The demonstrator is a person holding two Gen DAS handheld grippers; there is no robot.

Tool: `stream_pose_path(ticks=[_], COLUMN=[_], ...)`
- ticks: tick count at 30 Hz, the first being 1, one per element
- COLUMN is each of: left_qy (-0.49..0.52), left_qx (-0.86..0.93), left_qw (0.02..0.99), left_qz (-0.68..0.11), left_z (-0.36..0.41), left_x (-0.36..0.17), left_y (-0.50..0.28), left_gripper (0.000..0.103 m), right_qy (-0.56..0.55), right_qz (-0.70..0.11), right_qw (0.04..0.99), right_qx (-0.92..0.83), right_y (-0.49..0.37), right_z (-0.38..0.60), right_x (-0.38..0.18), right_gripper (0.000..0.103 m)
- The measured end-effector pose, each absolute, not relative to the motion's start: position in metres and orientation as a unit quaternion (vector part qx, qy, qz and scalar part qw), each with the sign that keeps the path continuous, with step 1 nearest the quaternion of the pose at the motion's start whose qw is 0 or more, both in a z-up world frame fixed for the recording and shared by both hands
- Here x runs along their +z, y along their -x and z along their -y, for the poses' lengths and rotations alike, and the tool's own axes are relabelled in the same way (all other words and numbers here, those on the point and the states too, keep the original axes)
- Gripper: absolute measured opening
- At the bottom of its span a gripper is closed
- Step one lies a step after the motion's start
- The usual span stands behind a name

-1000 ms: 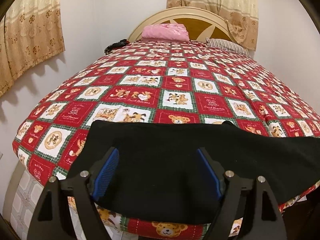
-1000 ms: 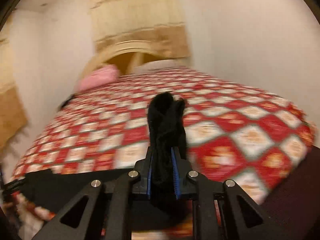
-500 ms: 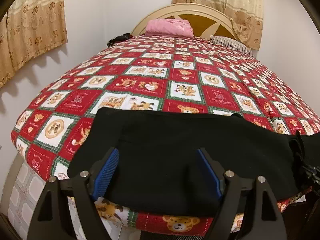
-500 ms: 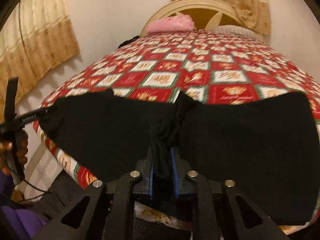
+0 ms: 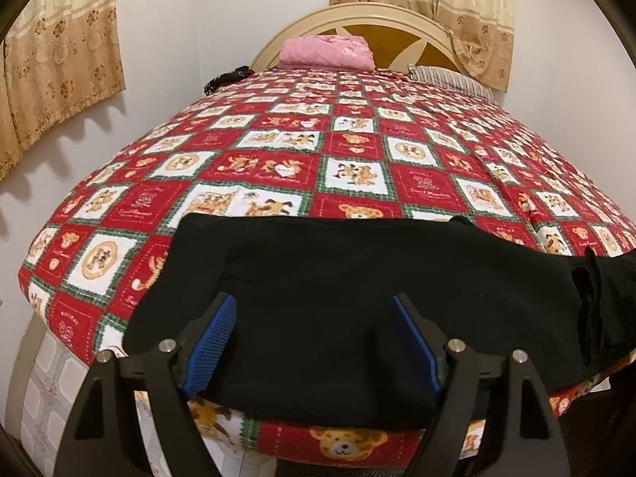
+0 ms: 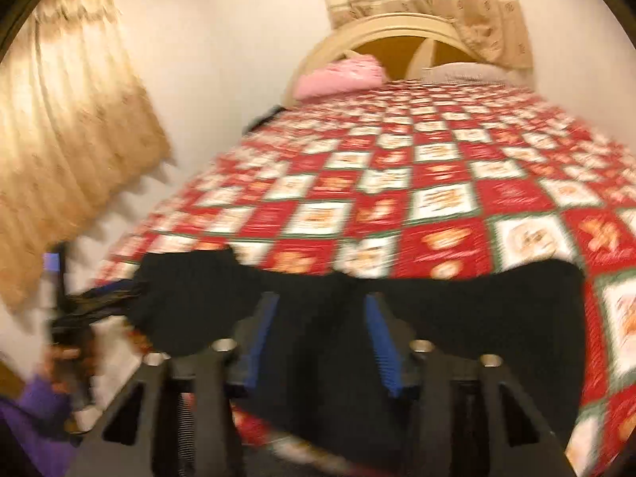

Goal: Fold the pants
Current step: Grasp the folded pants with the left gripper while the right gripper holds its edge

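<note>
Both hand-held grippers stand spread apart with nothing between their blue pads. From the left wrist view, the left gripper (image 5: 314,342) sits low at the foot of the bed, its two black fingers wide apart, and the black fabric pants (image 5: 357,298) fill the gap between them without being pinched; whether the pads touch the cloth cannot be told. From the right wrist view, which is blurred, the right gripper (image 6: 322,334) is likewise parted, its fingers set on either side of the dark cloth (image 6: 437,310) with a clear gap between them.

No boxes, baskets or other containers show in either view. The pants lie spread flat and crosswise along the near edge of the red, white and green teddy-bear patterned bedspread (image 5: 349,151), their lower edge hanging slightly over the mattress side. A bunched, wrinkled ridge of black cloth (image 5: 588,294) stands up toward the right end of the garment in the left view.

At the far end of the bed, a pink folded pillow (image 5: 326,51) rests against the cream and brown arched wooden headboard (image 5: 397,24), with a grey striped pillow (image 5: 449,77) beside it. Beige patterned curtains (image 5: 59,51) hang on the wall. In the right view, the person's left hand (image 6: 67,361) with a purple sleeve appears at the lower left edge, holding the left gripper's body.
</note>
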State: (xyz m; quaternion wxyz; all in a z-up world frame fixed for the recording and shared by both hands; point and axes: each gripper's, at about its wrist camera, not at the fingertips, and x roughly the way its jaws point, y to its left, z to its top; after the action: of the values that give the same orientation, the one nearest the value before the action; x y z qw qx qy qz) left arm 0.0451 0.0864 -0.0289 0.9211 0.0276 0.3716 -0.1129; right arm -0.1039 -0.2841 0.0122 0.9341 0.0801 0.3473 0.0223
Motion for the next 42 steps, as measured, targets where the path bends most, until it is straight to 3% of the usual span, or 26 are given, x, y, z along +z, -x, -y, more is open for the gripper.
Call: stream_pose_path(ticks=[2,4,7,10,17,21,25,29,36,42], left_qy=[-0.035,-0.045,-0.052,-0.045,-0.054,-0.056,-0.071,-0.071,-0.021,0.058], left_qx=[-0.114,-0.109,-0.1,-0.096,-0.105,-0.139,-0.182,-0.285,-0.446,-0.473], left_qw=[0.922,0.925,0.926,0.925,0.925,0.92,0.913,0.886,0.798,0.72], left_qz=[-0.368,-0.362,-0.36,-0.365,-0.362,-0.361,-0.358,-0.358,-0.405,-0.505], left_z=[-0.085,-0.084,-0.087,-0.089,-0.083,-0.066,-0.035,0.005,0.081,0.107], left_x=[-0.027,-0.025,-0.024,-0.025,-0.024,-0.024,-0.022,-0.013,-0.024,-0.054], left_y=[-0.043,-0.04,-0.04,-0.042,-0.04,-0.038,-0.034,-0.017,-0.01,-0.014], left_gripper=[0.082,0.082,0.085,0.086,0.086,0.086,0.086,0.086,0.085,0.058], right_qy=[-0.055,-0.06,-0.037,-0.032,-0.163,-0.139,-0.11,-0.075,-0.091,-0.057], right_qz=[-0.381,-0.396,-0.392,-0.386,-0.317,-0.307,-0.335,-0.367,-0.342,-0.335], right_qw=[0.923,0.916,0.919,0.921,0.924,0.939,0.933,0.925,0.935,0.94], right_qx=[0.006,0.018,0.031,0.037,0.136,0.073,0.076,0.063,0.01,-0.025], right_y=[0.081,0.065,0.051,0.048,0.096,0.13,0.142,0.147,0.166,0.184], right_z=[0.278,0.264,0.241,0.236,0.267,0.284,0.27,0.264,0.29,0.298], right_x=[-0.008,-0.03,-0.036,-0.038,0.005,0.026,0.02,0.004,0.011,0.011], right_gripper=[0.03,0.027,0.029,0.039,0.04,0.04,0.056,0.056,0.056,0.056])
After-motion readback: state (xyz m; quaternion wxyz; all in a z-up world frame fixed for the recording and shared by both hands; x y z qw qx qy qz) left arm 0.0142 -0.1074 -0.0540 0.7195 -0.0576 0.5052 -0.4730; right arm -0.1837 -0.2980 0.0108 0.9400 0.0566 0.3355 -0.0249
